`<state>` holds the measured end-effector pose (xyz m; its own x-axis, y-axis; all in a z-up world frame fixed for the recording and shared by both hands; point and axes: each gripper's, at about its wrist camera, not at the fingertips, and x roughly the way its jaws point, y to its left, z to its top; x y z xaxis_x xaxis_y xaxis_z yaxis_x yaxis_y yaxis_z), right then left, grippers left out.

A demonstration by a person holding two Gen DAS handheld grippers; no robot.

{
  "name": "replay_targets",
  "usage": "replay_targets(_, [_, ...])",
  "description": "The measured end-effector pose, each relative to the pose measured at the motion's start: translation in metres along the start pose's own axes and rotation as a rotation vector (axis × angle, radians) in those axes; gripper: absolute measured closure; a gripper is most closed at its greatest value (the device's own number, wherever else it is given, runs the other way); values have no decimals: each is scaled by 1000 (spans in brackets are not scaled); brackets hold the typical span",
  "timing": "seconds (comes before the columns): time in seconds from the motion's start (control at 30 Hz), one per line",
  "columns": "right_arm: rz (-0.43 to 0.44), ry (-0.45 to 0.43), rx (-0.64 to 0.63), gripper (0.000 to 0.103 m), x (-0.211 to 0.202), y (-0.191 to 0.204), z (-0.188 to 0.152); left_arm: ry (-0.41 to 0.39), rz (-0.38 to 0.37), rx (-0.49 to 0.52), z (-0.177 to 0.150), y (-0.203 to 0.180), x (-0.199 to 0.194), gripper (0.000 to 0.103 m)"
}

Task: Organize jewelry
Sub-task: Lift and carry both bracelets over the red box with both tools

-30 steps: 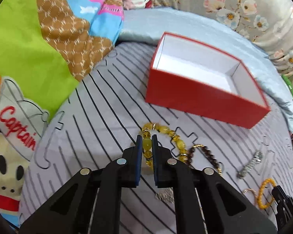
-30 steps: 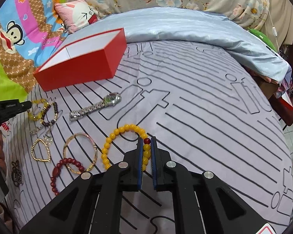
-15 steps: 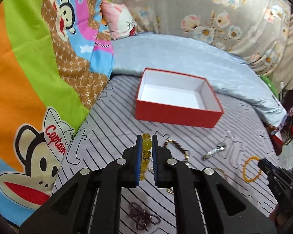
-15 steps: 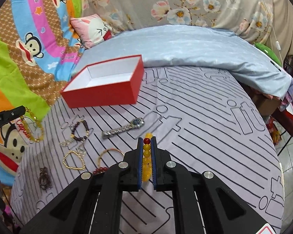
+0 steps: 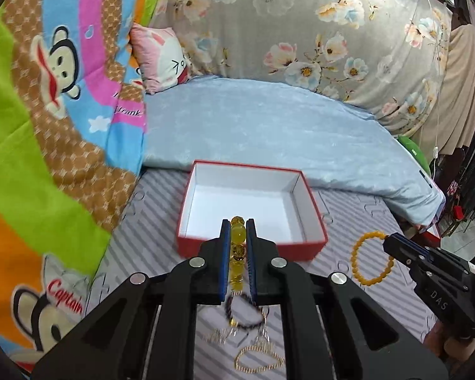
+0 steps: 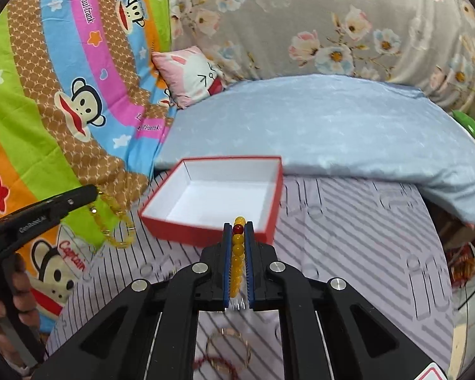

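An open red box (image 5: pixel 313 209) with a bare white inside (image 6: pixel 186 209) stands on the striped sheet ahead of both grippers. My left gripper (image 5: pixel 237 226) is shut on a clear yellow bead bracelet (image 5: pixel 237 237), which hangs from the tip in the right wrist view, bracelet (image 6: pixel 117 231). My right gripper (image 6: pixel 238 228) is shut on an opaque yellow bead bracelet with one red bead (image 6: pixel 237 247); from the left wrist view this bracelet (image 5: pixel 370 262) dangles as a loop off the right gripper (image 5: pixel 392 243). Both are raised in front of the box's near wall.
Below the left gripper lie a dark bead bracelet (image 5: pixel 243 313), silver pieces and a gold heart bangle (image 5: pixel 259 361). A gold bangle (image 6: pixel 228 348) and a red bead bracelet (image 6: pixel 215 364) lie under the right gripper. A blue quilt (image 5: pixel 269 133) and a cartoon blanket (image 5: pixel 47 145) border the sheet.
Both grippers have risen off the sheet with their bracelets and come closer to the red box, which now shows its inside from above. The other jewelry has dropped low in both views.
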<state>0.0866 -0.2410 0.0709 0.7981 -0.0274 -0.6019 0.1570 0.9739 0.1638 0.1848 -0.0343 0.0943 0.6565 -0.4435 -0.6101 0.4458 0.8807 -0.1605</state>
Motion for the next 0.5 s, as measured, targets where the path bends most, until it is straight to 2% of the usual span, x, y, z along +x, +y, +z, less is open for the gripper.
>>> replay_targets(0.23, [86, 30, 9, 96, 73, -5, 56, 1, 9, 9, 47, 1, 67, 94])
replay_targets(0.37, [108, 77, 15, 96, 117, -7, 67, 24, 23, 18, 56, 4, 107, 94])
replay_targets(0.5, [85, 114, -6, 96, 153, -7, 67, 40, 49, 33, 58, 6, 139, 94])
